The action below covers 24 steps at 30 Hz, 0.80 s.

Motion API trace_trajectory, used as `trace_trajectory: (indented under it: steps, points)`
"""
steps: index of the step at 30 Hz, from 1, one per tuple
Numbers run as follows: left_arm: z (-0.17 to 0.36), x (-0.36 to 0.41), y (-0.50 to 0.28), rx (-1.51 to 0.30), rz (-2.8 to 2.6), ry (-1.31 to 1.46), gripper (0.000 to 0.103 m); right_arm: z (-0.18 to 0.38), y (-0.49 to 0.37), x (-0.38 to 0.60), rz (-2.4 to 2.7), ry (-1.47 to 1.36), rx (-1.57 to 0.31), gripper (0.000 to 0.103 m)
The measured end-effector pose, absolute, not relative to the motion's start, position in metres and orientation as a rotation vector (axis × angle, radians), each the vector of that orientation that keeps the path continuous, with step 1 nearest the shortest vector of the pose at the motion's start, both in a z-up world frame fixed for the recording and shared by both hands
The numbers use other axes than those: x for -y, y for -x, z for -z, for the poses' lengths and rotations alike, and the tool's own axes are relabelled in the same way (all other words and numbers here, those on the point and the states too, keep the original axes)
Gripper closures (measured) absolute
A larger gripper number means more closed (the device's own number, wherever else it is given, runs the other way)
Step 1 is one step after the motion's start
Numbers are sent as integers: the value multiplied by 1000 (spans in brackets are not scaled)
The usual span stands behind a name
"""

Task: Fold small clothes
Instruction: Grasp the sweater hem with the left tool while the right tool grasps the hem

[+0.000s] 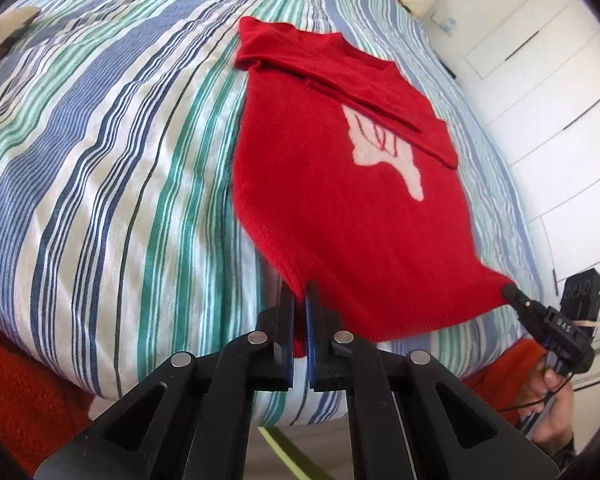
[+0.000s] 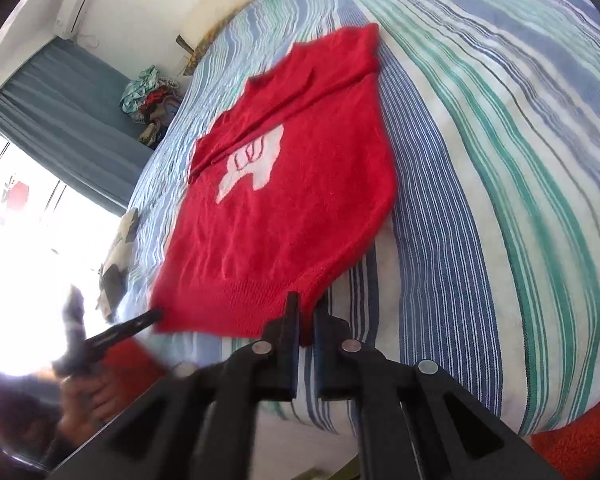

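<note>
A small red knitted sweater [image 1: 340, 184] with a white motif on its front lies spread on the striped bed, sleeves folded across the chest. My left gripper [image 1: 300, 300] is shut on the left corner of its hem. My right gripper [image 2: 306, 312] is shut on the other hem corner. Each gripper also shows in the other's view: the right one at the far hem corner [image 1: 514, 293], the left one at the hem corner low on the left [image 2: 152, 316]. The hem is lifted slightly off the bed. The sweater [image 2: 284, 216] fills the middle of the right wrist view.
The bed has a blue, green and white striped cover [image 1: 120, 160]. White wardrobe doors [image 1: 540, 92] stand to the right. A pile of clothes [image 2: 152, 96] lies at the bed's far side near a blue curtain [image 2: 60, 112]. A bright window [image 2: 28, 240] is at left. An orange rug [image 1: 20, 392] lies below.
</note>
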State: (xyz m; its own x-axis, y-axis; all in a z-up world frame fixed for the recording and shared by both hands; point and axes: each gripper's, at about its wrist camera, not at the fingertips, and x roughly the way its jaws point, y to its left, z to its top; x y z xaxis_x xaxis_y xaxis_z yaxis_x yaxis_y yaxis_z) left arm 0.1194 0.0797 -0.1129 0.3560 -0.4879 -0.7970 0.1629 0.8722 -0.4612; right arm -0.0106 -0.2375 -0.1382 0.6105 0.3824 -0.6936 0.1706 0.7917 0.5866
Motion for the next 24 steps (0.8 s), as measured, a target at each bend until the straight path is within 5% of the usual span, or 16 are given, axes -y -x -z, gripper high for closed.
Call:
trace_trajectory:
  steps: [8,15,24]
  points:
    - [76,-66,-266,-1025,410,387,101,90,-100,267,-98,-603,-753,97]
    - [119,-56,-401,-1120,312,506,101,83,-244,315,-50,-594,-738,97]
    - [134,-59,-399,-1066,274,593,101,112,-331,341,-29,-607,-774,98]
